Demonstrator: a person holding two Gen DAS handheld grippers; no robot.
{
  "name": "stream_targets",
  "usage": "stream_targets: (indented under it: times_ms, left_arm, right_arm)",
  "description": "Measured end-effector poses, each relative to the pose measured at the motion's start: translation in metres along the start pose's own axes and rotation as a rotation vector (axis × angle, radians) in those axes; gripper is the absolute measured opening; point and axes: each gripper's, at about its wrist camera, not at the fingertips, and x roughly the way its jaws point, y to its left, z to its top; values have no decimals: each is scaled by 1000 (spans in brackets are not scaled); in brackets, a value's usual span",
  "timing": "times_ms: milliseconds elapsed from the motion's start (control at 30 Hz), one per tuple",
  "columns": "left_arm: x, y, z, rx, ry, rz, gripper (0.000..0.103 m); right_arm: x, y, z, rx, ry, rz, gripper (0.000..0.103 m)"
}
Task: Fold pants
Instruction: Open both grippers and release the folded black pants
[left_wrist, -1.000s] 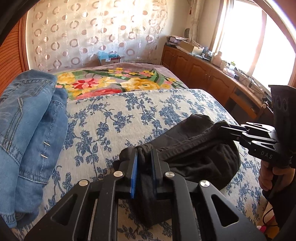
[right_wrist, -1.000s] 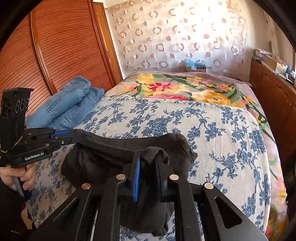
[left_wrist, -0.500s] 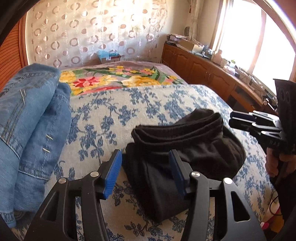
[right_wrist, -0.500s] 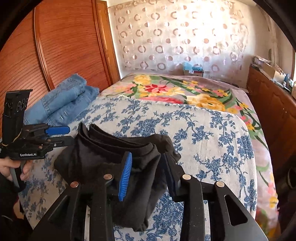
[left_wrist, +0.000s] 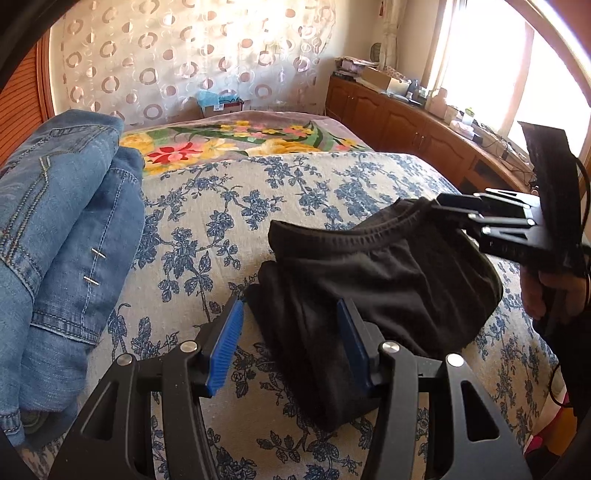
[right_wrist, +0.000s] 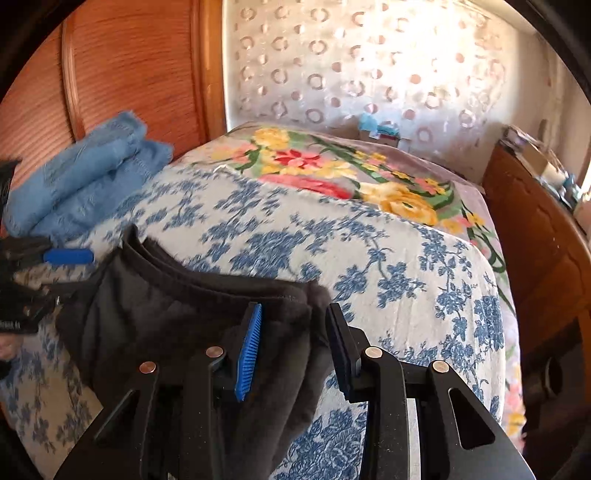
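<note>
Black pants (left_wrist: 388, 280): folded bundle lying on the blue-flowered bedspread (left_wrist: 221, 221), waistband toward the far end.
My left hand-held gripper (left_wrist: 291, 343): jaws wide apart, straddling the bundle's near left edge, gripping nothing.
My right hand-held gripper (right_wrist: 295, 350): jaws parted over the bundle's right end.
Folded jeans (left_wrist: 62, 229): left of the pants, apart.

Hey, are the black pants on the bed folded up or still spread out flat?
Folded: the black pants lie as a compact layered bundle, waistband on top.
</note>
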Motion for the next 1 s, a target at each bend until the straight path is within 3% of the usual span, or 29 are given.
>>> stream_targets:
  times_ms: [433,767,1000]
  left_arm:
    - [-22,-13,-17,22,-29,-15,54]
    - [-22,-21,-41,33,14,-17,53]
    - [-15,-28,-47,70,38,-28,39]
  right_arm:
    - [-53,2,-44,77,-15,45,37]
    - [-74,10,-82,66,34,81,37]
    - [-59,12,-84,62,66,111,37]
